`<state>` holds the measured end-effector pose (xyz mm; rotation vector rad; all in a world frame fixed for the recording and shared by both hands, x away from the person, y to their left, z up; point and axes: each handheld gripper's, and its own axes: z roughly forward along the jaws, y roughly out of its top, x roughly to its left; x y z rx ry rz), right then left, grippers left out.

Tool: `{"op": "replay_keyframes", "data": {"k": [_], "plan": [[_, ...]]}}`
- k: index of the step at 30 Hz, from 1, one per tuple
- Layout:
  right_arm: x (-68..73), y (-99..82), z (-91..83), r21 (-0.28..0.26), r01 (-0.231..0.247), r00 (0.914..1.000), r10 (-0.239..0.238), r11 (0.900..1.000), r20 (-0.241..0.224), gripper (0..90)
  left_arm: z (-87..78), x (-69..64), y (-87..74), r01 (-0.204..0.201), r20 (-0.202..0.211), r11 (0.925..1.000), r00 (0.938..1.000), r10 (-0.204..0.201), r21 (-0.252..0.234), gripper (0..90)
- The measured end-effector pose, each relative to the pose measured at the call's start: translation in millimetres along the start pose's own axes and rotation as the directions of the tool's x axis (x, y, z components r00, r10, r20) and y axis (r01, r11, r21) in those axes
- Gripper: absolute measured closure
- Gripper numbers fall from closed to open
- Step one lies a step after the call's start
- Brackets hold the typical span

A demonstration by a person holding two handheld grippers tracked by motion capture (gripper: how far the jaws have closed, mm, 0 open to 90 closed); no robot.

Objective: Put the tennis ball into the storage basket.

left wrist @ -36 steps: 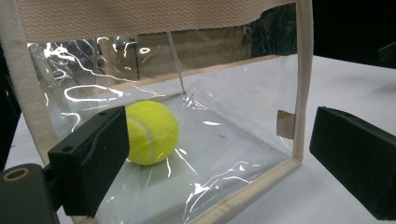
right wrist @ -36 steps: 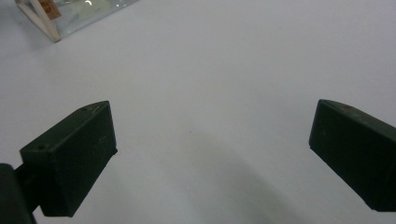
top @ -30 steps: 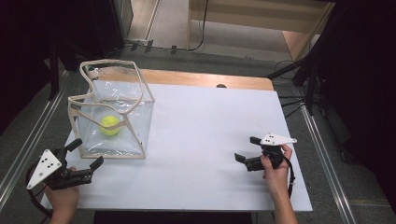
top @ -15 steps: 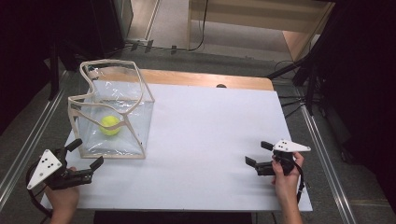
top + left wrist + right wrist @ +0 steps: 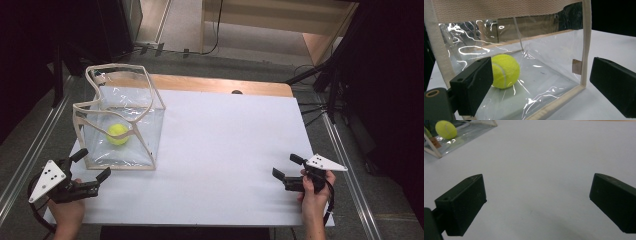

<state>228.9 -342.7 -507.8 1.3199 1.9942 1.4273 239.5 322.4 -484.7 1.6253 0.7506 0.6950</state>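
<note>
A clear plastic bag (image 5: 120, 125) with cream webbing trim and handles stands open on the white table (image 5: 225, 145) at the left. A yellow tennis ball (image 5: 117, 134) lies inside it on the bottom. My left gripper (image 5: 92, 164) sits open just in front of the bag's near left corner, jaws wide with nothing between them. In the left gripper view the ball (image 5: 505, 71) shows through the bag's clear wall (image 5: 544, 65). My right gripper (image 5: 286, 166) is open at the table's front right, far from the bag. The right gripper view has the ball (image 5: 446, 129) at top left.
A wooden strip (image 5: 220, 84) runs along the table's far edge. Metal rails (image 5: 30, 150) flank the table on the floor at both sides. Cables and black stand legs (image 5: 320, 75) lie at the back right.
My right gripper has drawn back toward the table's front right corner. The left gripper, bag and ball have stayed put.
</note>
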Motion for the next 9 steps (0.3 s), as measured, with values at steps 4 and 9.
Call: {"op": "replay_keyframes", "data": {"k": [4, 9], "plan": [[-3.1, -4.7, -2.0, -0.018, -0.006, 0.9993, 0.007, 0.9998, 0.035, 0.0, -0.3, 0.4, -0.1, 0.000, 0.002, 1.0000, 1.0000, 0.000, -0.003, 5.4], [-6.7, -8.5, -5.6, -0.034, -0.033, 0.9973, 0.035, 0.9989, 0.065, 0.0, 0.3, 0.3, 0.0, 0.002, 0.000, 1.0000, 1.0000, -0.002, -0.003, 5.4]]}}
